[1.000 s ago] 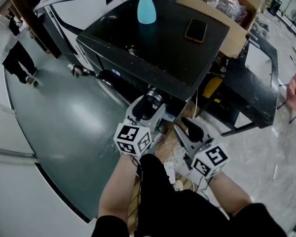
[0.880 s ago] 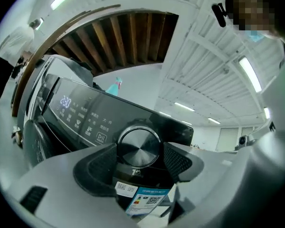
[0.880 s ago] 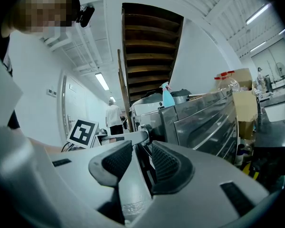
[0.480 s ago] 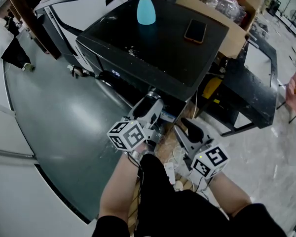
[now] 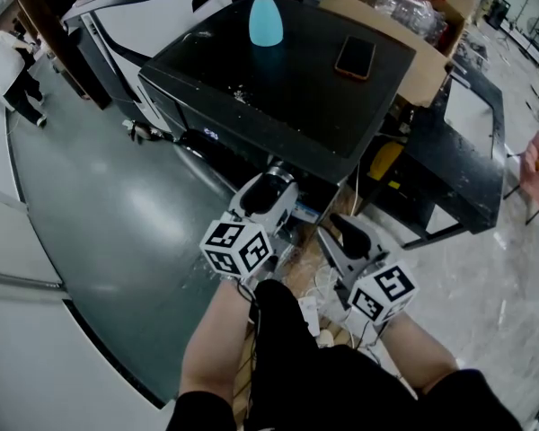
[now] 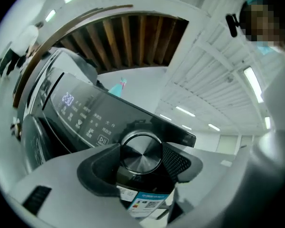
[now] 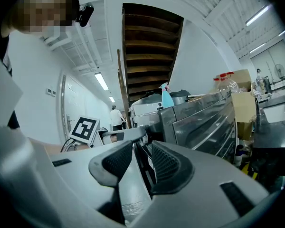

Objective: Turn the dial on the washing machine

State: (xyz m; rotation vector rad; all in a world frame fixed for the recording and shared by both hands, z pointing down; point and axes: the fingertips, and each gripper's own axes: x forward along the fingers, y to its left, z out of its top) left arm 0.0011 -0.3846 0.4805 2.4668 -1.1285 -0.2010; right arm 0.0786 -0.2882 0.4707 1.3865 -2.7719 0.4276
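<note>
The black washing machine (image 5: 278, 79) stands ahead of me, its lit control panel (image 6: 80, 113) facing the grippers. In the left gripper view the round silver dial (image 6: 141, 151) sits between the dark pads, which press on its sides. My left gripper (image 5: 271, 191) reaches up to the machine's front edge and is shut on that dial (image 5: 279, 179). My right gripper (image 5: 341, 232) hangs lower and to the right, away from the machine's front. In the right gripper view its jaws (image 7: 141, 158) stand apart with nothing between them.
A teal spray bottle (image 5: 266, 16) and a phone (image 5: 357, 55) lie on the machine's top. A cardboard box (image 5: 413, 25) and a black metal frame (image 5: 467, 151) stand to the right. Cables (image 5: 319, 308) lie on the floor below the grippers. A person (image 5: 13, 79) walks at far left.
The left gripper's marker cube has twisted on the dial, one way and then partly back. The right gripper has stayed put. The person at far left has walked on.
</note>
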